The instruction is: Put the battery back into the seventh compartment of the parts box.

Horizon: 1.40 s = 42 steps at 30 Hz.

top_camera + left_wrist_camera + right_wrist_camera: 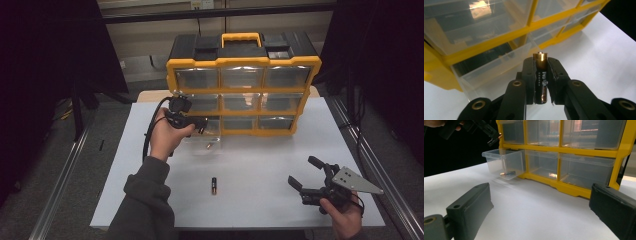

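Left hand-held gripper (540, 75) pinches a battery (541, 77) lengthwise btw its pads, gold tip poking out past the fingertips, prob. so it can slide nose-first into the pulled-out drawer (496, 71) just ahead & below. That drawer is drawn from the organizer's (243, 95) bottom row so its open top is reachable; one battery (508, 173) already lies inside. Right hand-held gripper (310, 175) rests low over the worktop (260, 170), jaws spread, holding nothing, well apart from the drawer, likely waiting. A spare battery (214, 185) lies on the worktop btw the two grippers, within easy reach for the next pick.
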Motion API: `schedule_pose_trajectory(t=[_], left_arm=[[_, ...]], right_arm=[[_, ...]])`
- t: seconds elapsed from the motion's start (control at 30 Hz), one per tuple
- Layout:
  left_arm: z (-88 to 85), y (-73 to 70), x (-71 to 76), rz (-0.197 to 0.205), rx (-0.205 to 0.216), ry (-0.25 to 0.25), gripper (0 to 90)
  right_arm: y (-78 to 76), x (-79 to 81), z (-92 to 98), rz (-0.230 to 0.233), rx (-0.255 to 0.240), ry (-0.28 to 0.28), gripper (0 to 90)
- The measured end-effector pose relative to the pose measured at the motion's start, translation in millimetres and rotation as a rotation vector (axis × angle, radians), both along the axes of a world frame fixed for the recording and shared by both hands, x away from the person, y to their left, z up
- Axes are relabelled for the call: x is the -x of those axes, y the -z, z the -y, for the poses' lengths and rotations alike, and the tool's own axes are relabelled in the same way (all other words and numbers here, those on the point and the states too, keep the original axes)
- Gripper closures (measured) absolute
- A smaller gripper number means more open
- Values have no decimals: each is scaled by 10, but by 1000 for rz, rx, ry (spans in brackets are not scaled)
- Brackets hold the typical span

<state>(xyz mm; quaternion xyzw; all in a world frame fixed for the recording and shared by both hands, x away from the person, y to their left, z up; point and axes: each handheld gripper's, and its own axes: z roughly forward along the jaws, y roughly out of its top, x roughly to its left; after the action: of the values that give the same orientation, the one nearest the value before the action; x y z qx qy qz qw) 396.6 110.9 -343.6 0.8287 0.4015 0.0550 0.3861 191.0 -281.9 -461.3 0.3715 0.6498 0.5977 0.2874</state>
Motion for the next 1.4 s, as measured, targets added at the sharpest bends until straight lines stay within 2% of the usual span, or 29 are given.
schedule_pose_trajectory(t=[0.03,0.07,0.3,0.33,0.5,0.57,0.6,0.63,0.73,0.77,0.93,1.0,1.07,1.1,1.13,1.17,1.2,1.27,1.4], left_arm=[[12,12,-10,0,10,-13,775],[12,31,-34,-2,-5,-17,775],[17,65,-94,14,3,-39,775],[9,76,-115,13,-11,-38,775],[13,114,-142,9,-19,-54,775],[21,127,-145,6,-26,-51,775],[37,140,-144,7,-16,-53,775],[45,142,-139,2,-35,-45,775],[89,176,-129,-1,-34,-41,775],[90,190,-134,-5,-52,-24,775],[83,225,-149,-25,-47,-24,774],[71,241,-151,-28,-72,-28,774],[55,268,-162,-34,-73,-28,773],[41,290,-156,-28,-43,-47,767],[41,290,-156,-28,-43,-47,731],[39,297,-149,-24,-20,-63,685],[12,292,-153,-13,-35,-41,685],[-3,285,-132,-21,-27,-37,647],[-28,272,-67,-10,-18,-31,546]], right_arm=[[0,0,2,0,-1,-2,38],[0,2,3,-1,-1,-1,38],[-1,3,3,-1,-1,-2,38],[-1,3,4,-1,-2,-3,38],[-2,4,7,-2,-1,-6,38],[-1,2,7,0,-2,-9,38],[-1,2,7,0,-2,-9,38],[-1,2,7,0,-2,-9,38],[-1,2,7,0,-2,-9,38],[-1,3,7,1,-2,-9,38],[-3,5,8,1,-4,-9,38],[-1,3,6,2,-7,-6,38],[0,2,6,1,-7,-6,38],[0,1,7,1,-7,-6,38],[0,1,7,1,-7,-6,38],[-1,2,6,2,-7,-7,38],[-1,2,6,2,-7,-7,38],[-1,2,5,2,-7,-7,38],[1,1,6,1,-6,-5,38]])
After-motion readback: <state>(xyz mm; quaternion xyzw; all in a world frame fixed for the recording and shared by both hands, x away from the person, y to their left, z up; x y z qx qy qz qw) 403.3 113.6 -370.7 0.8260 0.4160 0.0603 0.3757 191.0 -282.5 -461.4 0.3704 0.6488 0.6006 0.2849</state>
